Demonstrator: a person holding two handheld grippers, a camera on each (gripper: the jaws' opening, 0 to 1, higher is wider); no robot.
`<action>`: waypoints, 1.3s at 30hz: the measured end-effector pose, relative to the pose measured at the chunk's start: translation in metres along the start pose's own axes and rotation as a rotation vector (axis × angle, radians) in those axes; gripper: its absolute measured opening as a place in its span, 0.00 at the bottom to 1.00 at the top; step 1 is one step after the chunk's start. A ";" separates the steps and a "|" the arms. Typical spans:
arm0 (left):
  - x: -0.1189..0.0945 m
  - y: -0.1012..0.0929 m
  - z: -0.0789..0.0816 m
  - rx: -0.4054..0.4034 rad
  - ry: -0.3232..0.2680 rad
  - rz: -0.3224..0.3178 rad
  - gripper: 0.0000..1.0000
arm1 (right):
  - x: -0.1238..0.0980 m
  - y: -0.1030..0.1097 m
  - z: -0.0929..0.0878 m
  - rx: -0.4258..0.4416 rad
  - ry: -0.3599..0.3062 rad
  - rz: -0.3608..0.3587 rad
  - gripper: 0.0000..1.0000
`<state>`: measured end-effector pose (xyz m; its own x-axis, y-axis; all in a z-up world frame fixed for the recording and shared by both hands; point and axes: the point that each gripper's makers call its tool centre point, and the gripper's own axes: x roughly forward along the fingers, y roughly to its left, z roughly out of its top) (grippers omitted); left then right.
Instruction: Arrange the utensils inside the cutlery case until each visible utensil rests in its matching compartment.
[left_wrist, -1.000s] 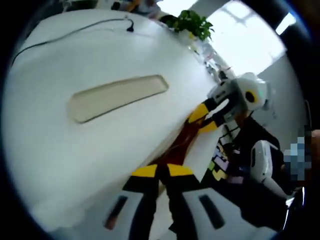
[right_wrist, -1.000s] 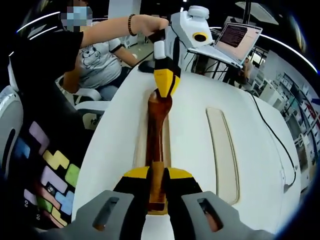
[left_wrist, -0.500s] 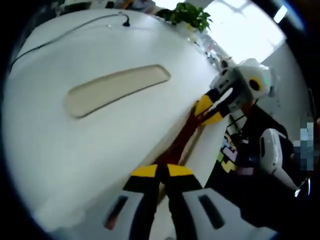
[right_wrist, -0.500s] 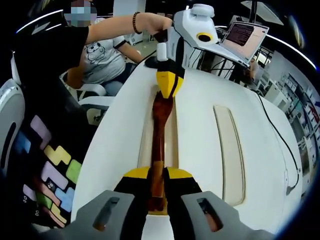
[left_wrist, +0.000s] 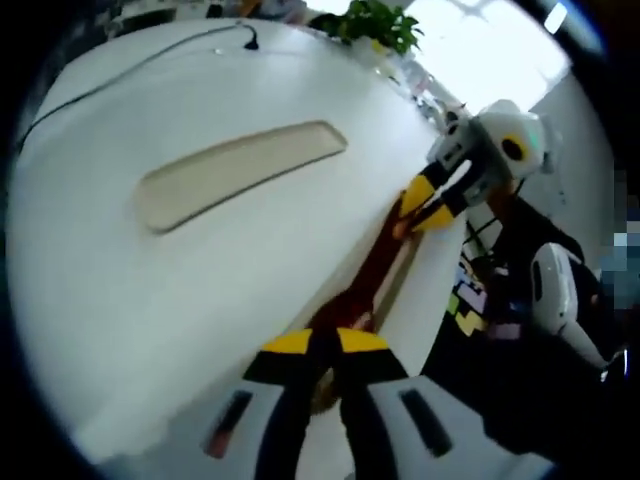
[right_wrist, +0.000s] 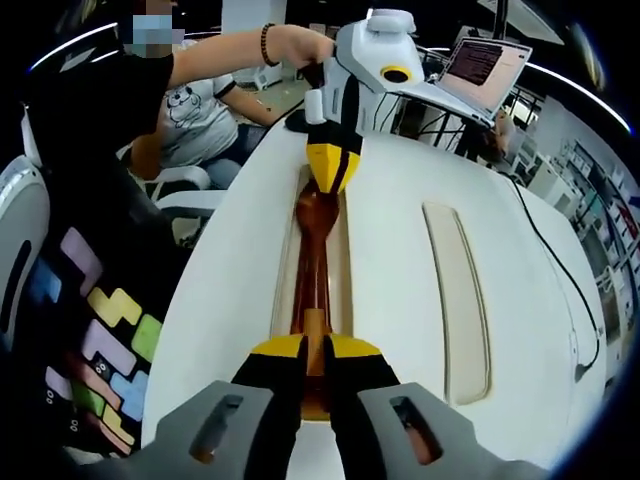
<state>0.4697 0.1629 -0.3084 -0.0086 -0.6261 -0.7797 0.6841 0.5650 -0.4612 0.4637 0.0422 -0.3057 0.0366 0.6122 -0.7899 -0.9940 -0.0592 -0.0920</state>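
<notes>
In the right gripper view, the right gripper rose from the bottom centre with its yellow-tipped jaws pinched on the near end of a dark wooden utensil, which ran straight up the frame along a long compartment of the white cutlery case. At the utensil's far end, in the upper centre, the left gripper came down from a person's hand and its yellow jaws were pressed together on the broad head of the utensil. A second long, shallow compartment lay to the right of the first, well apart from it. A laptop stood open in the upper right, and a black cable trailed down the right side of the white surface. In the left gripper view, the left gripper rose from the bottom centre, jaws shut on the wooden utensil, which slanted up to the right toward the right gripper pinching its other end. The shallow compartment crossed the upper left of that frame, and a green plant sat at the top edge.
</notes>
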 end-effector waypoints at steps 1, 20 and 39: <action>-0.001 0.000 0.001 -0.001 -0.005 0.000 0.07 | 0.000 0.000 0.000 0.000 0.001 0.001 0.05; -0.026 0.002 0.017 0.308 -0.005 0.116 0.13 | -0.009 0.000 0.007 0.030 -0.062 0.003 0.07; -0.008 -0.015 -0.007 0.646 0.187 0.107 0.52 | -0.001 -0.005 0.001 0.092 -0.155 -0.020 0.58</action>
<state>0.4545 0.1634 -0.2981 -0.0025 -0.4486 -0.8938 0.9860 0.1481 -0.0771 0.4682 0.0427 -0.3037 0.0472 0.7269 -0.6851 -0.9987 0.0221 -0.0454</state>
